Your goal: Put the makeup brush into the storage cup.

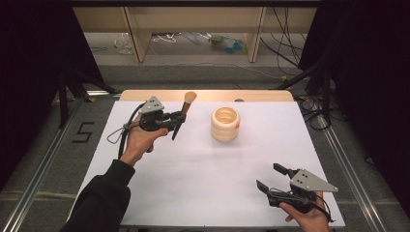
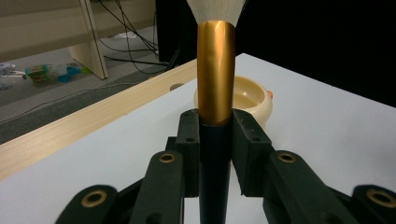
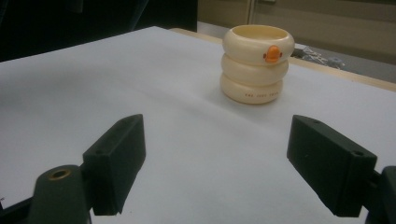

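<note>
1. Nearest to us, the right tongs (image 1: 269, 178) are hovering at the near right of the white worktop (image 1: 203, 183), their jaws spread wide and holding nothing.
2. We are seeing bare white surface between those jaws in the right gripper view, with the cream ringed cup (image 3: 257, 63) standing upright well beyond them, an orange duck-bill knob on its top ring.
3. Farther off on the left, the left tongs (image 1: 177, 120) are clamping the dark handle of a makeup brush (image 1: 184, 112), closed tight on it.
4. The brush is tilting up off the worktop, its gold ferrule and pale bristles pointing away, left of the cup (image 1: 225, 123).
</note>
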### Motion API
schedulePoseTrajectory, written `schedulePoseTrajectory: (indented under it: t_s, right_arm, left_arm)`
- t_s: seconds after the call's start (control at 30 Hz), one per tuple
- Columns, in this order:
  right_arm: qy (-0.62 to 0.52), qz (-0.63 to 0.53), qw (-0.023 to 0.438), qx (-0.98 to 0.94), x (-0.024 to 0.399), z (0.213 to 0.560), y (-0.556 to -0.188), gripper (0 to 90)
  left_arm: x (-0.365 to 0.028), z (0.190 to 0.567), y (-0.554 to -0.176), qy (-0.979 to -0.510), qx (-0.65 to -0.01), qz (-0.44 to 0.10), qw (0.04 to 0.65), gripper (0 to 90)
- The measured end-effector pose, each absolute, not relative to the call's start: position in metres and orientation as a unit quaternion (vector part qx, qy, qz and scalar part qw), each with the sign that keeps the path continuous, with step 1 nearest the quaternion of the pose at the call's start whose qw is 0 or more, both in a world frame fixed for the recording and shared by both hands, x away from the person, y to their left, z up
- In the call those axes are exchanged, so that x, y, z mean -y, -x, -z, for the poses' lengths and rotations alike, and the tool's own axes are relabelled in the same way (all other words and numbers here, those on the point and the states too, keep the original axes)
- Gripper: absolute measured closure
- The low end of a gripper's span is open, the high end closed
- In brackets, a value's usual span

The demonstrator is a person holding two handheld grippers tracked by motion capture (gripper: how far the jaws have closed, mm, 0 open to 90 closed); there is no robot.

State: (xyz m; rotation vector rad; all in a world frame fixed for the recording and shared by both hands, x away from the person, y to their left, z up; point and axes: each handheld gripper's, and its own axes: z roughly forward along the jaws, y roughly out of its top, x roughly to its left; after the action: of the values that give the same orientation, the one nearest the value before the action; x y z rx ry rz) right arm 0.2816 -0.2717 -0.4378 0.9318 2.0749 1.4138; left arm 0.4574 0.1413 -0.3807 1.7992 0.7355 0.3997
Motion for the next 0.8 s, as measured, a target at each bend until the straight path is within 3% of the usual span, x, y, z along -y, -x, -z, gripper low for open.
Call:
schedulePoseTrajectory:
  t_s: [0.8]
  right_arm:
    - [-0.337, -0.524, 0.233, -0.747, 0.271, 0.439, -0.283, 20.3]
  left_arm:
    - [-0.092, 0.371, -0.481, -0.746, -0.309, -0.150, 0.571, 74.2]
